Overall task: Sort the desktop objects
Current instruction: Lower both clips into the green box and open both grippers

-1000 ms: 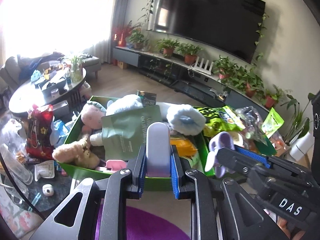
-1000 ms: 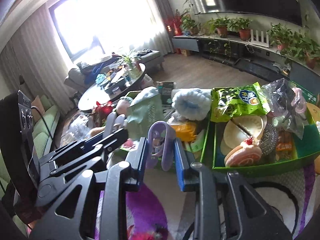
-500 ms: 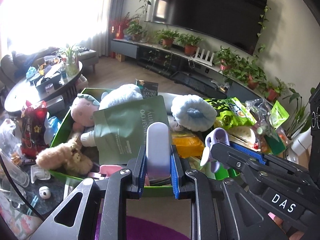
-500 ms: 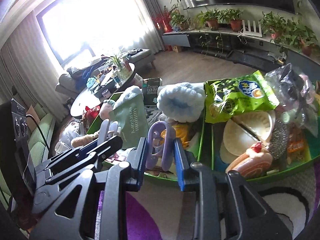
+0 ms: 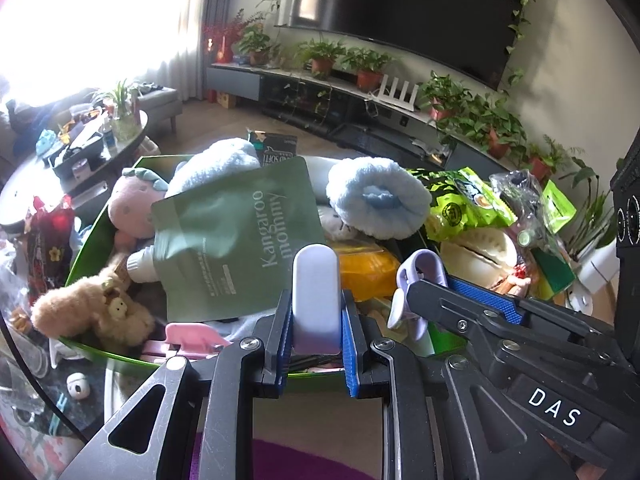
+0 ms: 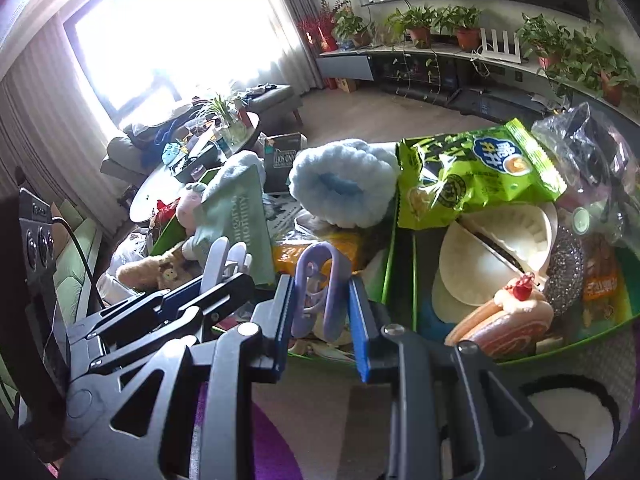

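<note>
My left gripper [image 5: 316, 322] is shut on a pale lavender rounded clip [image 5: 315, 298], held upright above the front rim of the left green bin [image 5: 86, 240]. My right gripper [image 6: 322, 308] is shut on a purple clip [image 6: 322, 290] over the seam between the left green bin and the right green bin [image 6: 560, 346]. The right gripper also shows in the left wrist view [image 5: 416, 292], just right of the left one. The left gripper shows in the right wrist view [image 6: 224, 268].
The left bin holds a green Kangaroo mommy pouch [image 5: 240, 240], a blue fluffy slipper [image 5: 376, 198], plush toys [image 5: 96, 312] and an orange packet [image 5: 366, 272]. The right bin holds a green snack bag [image 6: 476, 172], white dumpling moulds [image 6: 492, 256] and a toy cake roll [image 6: 504, 324]. A purple mat [image 6: 272, 452] lies below.
Both grippers, each still holding its clip, have moved forward and closer to the bins; the bin contents look larger and nearer.
</note>
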A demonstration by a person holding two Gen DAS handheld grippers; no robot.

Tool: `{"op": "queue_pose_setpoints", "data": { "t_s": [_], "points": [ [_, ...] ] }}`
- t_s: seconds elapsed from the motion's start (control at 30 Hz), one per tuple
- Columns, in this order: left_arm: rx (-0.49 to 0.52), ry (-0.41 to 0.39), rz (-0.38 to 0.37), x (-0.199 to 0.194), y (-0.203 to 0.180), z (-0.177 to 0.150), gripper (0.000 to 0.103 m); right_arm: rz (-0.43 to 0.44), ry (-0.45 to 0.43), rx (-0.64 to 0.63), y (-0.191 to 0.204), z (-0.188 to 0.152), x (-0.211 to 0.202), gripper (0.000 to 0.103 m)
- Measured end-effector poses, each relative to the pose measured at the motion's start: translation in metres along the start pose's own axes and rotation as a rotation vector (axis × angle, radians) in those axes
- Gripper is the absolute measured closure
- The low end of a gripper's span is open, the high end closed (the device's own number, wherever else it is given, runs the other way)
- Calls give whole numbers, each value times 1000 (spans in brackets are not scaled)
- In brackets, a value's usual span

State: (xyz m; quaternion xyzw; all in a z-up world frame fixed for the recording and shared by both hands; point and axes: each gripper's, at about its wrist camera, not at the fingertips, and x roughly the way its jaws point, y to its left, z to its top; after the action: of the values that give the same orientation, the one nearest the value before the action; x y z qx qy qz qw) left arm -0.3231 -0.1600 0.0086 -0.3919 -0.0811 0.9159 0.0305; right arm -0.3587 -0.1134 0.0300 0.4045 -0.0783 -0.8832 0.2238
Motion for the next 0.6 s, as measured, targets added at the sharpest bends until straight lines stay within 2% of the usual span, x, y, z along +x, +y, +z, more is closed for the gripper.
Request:
{"op": "queue_pose_setpoints", "data": {
  "t_s": [0.6],
  "points": [
    [-1,16,19,4,0,-1,82,-6,17,-3,0,-1,4,75]
  ]
}}
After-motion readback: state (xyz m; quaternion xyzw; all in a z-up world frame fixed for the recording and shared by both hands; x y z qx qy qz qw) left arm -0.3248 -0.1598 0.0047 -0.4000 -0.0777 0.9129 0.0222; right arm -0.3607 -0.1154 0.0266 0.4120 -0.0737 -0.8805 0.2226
